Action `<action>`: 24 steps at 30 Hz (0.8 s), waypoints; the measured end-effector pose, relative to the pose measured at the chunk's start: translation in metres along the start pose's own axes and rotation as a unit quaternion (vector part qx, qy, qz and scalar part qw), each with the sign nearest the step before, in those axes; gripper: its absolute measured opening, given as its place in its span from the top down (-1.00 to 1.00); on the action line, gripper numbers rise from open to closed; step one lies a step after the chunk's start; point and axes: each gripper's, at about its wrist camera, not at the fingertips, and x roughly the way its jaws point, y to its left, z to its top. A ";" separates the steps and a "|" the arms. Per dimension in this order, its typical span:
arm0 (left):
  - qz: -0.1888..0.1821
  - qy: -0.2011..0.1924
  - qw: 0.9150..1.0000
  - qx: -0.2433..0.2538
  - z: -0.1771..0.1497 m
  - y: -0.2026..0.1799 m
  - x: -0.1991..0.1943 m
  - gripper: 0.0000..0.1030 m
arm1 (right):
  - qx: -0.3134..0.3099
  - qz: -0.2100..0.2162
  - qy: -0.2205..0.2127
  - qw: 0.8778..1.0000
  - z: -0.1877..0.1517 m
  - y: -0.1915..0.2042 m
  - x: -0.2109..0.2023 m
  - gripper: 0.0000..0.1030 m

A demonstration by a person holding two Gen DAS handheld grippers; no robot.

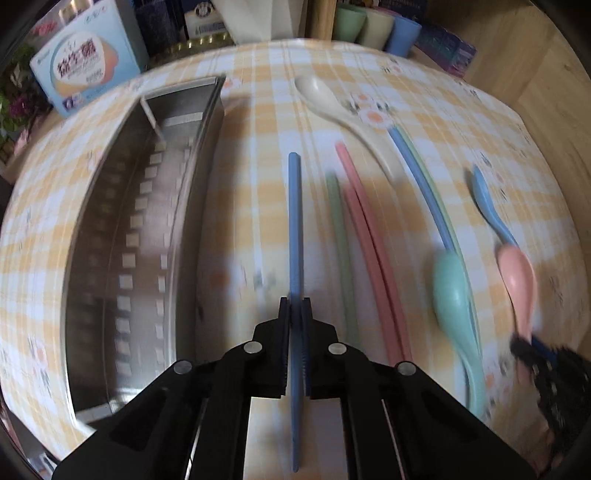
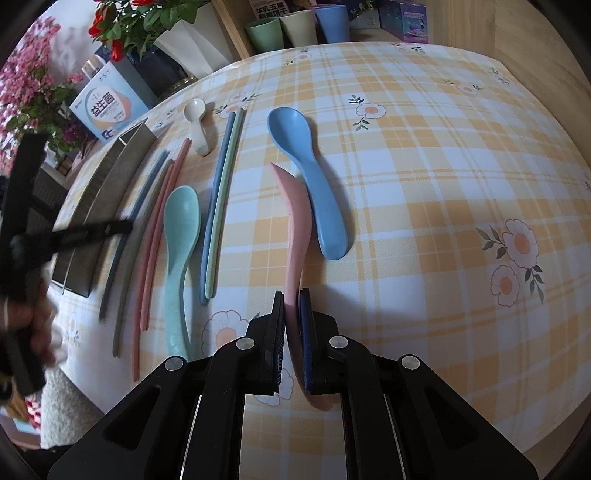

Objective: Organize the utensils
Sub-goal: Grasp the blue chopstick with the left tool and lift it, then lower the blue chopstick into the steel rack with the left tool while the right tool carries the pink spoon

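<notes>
A round table under a yellow-and-white checked cloth (image 2: 424, 155) printed with daisies fills both views. Behind it stand green, cream and blue cups (image 2: 295, 26), a pale blue carton (image 2: 107, 107), red flowers in a white pot (image 2: 147, 22) and pink blossoms (image 2: 26, 85); light wooden boards (image 1: 546, 85) lie beyond

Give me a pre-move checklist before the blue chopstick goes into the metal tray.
1. Left gripper shut on the blue chopstick: ok.
2. Right gripper shut on the pink spoon: ok.
3. Metal tray has free space: ok.
4. Chopstick lifted off the tablecloth: cannot tell.
5. Chopstick held near its middle: not ok, gripped toward one end.
</notes>
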 end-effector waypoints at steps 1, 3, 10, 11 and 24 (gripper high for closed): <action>-0.006 0.007 1.000 -0.004 -0.006 0.000 -0.002 0.89 | 0.000 0.000 0.000 1.000 0.000 0.000 0.000 0.85; -0.022 0.019 0.999 -0.013 -0.021 0.000 -0.007 0.89 | 0.001 0.000 -0.001 1.000 0.000 0.000 0.000 0.85; -0.005 0.010 1.000 0.003 -0.025 -0.004 -0.007 0.81 | -0.002 -0.003 0.001 1.000 0.001 0.000 0.001 0.85; -0.001 0.007 1.000 0.009 -0.025 -0.005 -0.007 0.80 | -0.002 -0.003 0.001 1.000 0.001 0.000 0.001 0.85; 0.020 -0.019 0.999 0.037 -0.019 -0.012 -0.005 0.81 | -0.001 -0.001 -0.003 1.000 0.000 -0.001 0.000 0.85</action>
